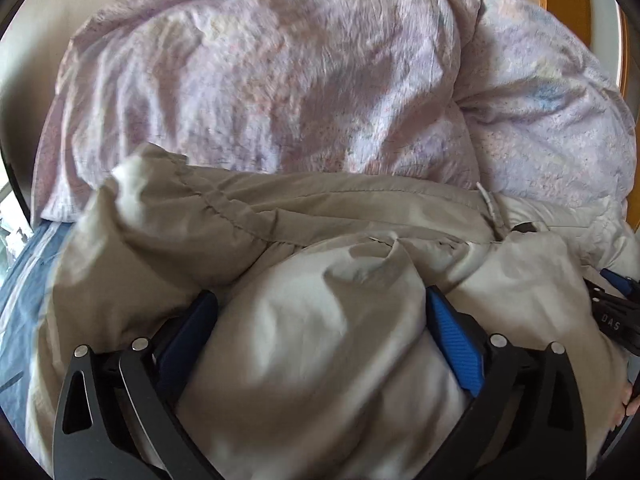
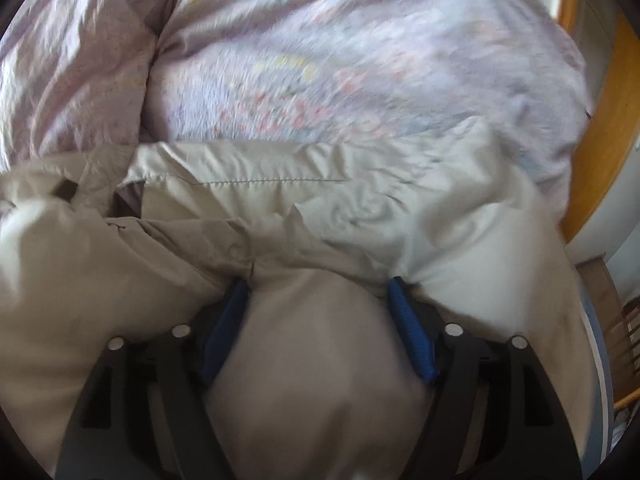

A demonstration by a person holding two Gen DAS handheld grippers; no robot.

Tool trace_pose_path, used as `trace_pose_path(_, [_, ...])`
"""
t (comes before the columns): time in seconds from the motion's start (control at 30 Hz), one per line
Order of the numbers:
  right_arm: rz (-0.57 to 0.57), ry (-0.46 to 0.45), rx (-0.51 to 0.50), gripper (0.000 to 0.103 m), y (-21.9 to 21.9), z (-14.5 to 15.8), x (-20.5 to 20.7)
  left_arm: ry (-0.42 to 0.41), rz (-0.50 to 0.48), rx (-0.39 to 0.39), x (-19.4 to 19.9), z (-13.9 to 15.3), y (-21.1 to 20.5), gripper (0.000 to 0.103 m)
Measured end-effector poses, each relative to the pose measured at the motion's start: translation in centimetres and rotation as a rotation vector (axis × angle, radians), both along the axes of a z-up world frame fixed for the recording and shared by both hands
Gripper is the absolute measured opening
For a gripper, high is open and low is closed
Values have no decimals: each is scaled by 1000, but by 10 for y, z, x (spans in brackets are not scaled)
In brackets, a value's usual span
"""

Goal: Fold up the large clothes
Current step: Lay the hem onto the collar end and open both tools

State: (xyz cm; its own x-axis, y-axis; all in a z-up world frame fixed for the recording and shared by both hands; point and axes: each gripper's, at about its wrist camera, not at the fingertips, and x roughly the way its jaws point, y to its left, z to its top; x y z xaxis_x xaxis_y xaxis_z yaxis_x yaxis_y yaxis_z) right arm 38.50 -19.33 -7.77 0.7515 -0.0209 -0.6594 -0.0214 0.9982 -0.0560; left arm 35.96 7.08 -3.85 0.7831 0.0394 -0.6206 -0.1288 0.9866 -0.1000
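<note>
A puffy beige down jacket point(image 1: 280, 216) lies bunched across the bed in front of both grippers; it also fills the lower half of the right wrist view point(image 2: 240, 184). My left gripper point(image 1: 320, 300) has its blue-padded jaws spread wide, with a thick bulge of the jacket between them. My right gripper point(image 2: 318, 284) also stands wide, with a fold of jacket bulging between its fingers. The right gripper shows at the right edge of the left wrist view point(image 1: 616, 304). Whether the pads press the fabric is hard to tell.
A pale purple floral duvet point(image 1: 280, 80) is heaped behind the jacket point(image 2: 320, 80). A blue sheet point(image 1: 28, 292) shows at the left. A wooden bed frame point(image 2: 608, 140) curves along the right side.
</note>
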Motion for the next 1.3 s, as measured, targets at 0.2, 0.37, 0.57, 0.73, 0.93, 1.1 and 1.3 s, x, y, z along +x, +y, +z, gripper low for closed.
trace_pose_path(0.2, [202, -104, 53, 69, 52, 36, -50, -55, -94, -86, -31, 22, -26, 102])
trace_pose_path(0.37, [179, 17, -58, 75, 78, -5, -16, 52, -58, -65, -5, -7, -33, 102])
trace_pose_path(0.57, [172, 36, -43, 79, 75, -16, -2, 42, -55, -24, 9, -17, -39, 102])
trace_pose_path(0.73, [122, -98, 52, 71, 23, 32, -20, -43, -48, 12, -14, 11, -25, 100])
trace_pose_path(0.93, [-127, -91, 35, 72, -62, 49, 18, -64, 102, 32, 2, 24, 24, 100])
trace_pose_path(1.1, [-189, 5, 9, 71, -89, 20, 38, -6, 169, 72, 10, 11, 49, 100])
trace_pose_path(1.3, [-219, 80, -21, 73, -98, -12, 46, 57, 207, 34, 27, -8, 61, 102])
